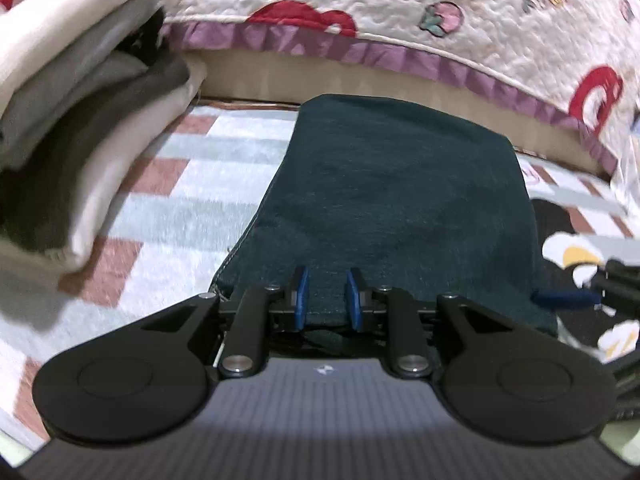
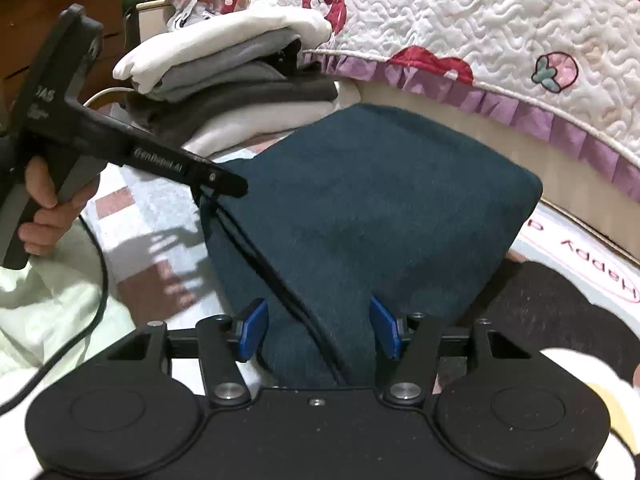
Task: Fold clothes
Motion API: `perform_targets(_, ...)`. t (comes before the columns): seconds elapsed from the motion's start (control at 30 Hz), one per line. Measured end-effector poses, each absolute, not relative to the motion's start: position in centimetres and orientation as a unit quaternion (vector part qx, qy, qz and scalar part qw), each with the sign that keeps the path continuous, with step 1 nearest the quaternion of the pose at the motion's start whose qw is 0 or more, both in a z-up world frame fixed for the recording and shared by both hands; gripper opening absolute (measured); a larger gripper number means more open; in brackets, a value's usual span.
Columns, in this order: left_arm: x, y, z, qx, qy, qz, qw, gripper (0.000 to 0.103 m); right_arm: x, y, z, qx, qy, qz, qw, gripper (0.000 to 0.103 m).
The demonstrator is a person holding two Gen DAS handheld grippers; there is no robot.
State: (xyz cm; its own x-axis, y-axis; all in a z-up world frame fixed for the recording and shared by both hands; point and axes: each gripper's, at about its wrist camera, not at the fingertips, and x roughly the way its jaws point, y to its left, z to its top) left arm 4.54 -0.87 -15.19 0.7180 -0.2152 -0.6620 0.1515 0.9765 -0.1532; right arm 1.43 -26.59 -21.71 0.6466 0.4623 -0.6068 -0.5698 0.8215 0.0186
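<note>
A dark teal garment (image 1: 392, 200) lies folded on a checked mat (image 1: 180, 220), one end towards me. My left gripper (image 1: 326, 298) is shut on its near edge, a fold of cloth pinched between the blue pads. In the right wrist view the same garment (image 2: 380, 208) runs between the blue pads of my right gripper (image 2: 318, 326), which stand wide apart and open around its near corner. The left gripper (image 2: 224, 184) comes in from the left, held by a hand (image 2: 44, 200), tip on the garment's left edge. A blue fingertip (image 1: 560, 298) of the right gripper shows at the garment's right.
A stack of folded white and grey clothes (image 1: 80, 112) (image 2: 240, 80) sits to the left behind the garment. A quilted cover with red prints and a purple frill (image 1: 440, 12) (image 2: 500, 40) hangs along the back. A black cable (image 2: 100, 280) trails at the left.
</note>
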Motion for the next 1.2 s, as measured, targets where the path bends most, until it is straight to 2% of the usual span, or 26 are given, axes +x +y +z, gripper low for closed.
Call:
perform_targets(0.33,5.0,-0.4,-15.5,-0.076,0.372,-0.088,0.921,0.021,1.6,-27.7,-20.5,-0.088,0.360,0.352,0.860,0.061)
perform_targets(0.37,5.1,-0.2,-15.5,-0.082,0.371,-0.088,0.921,0.021,1.7,-28.2,-20.0,-0.071,0.366,0.362,0.855,0.060)
perform_targets(0.43,5.2,0.1,-15.8,-0.100,0.370,-0.087,0.920,0.021,2.0,-29.4,-19.0,-0.037,0.378,0.381,0.843,0.051)
perform_targets(0.47,5.2,0.3,-15.8,-0.105,0.370,-0.090,0.919,0.021,2.1,-30.0,-18.5,-0.019,0.383,0.390,0.837,0.051)
perform_targets(0.6,5.4,0.7,-15.9,-0.114,0.371,-0.099,0.916,0.021,5.4,-32.3,-14.8,0.072,0.314,0.339,0.884,0.054)
perform_targets(0.63,5.5,0.9,-16.0,-0.119,0.371,-0.100,0.916,0.021,6.6,-31.9,-14.7,0.056,0.309,0.314,0.896,0.054)
perform_targets(0.8,7.3,1.1,-16.1,-0.120,0.379,-0.111,0.911,0.021,13.3,-29.3,-17.1,-0.033,0.304,0.214,0.928,0.054)
perform_targets(0.87,8.3,0.9,-15.9,-0.115,0.385,-0.116,0.908,0.021,15.9,-29.5,-18.9,-0.033,0.314,0.184,0.931,0.050)
perform_targets(0.97,8.9,0.7,-16.1,-0.109,0.387,-0.118,0.908,0.021,18.4,-29.5,-20.3,-0.030,0.335,0.160,0.928,0.050)
perform_targets(1.2,7.3,1.3,-16.2,-0.130,0.364,-0.109,0.916,0.020,18.9,-30.4,-21.2,-0.008,0.343,0.165,0.925,0.050)
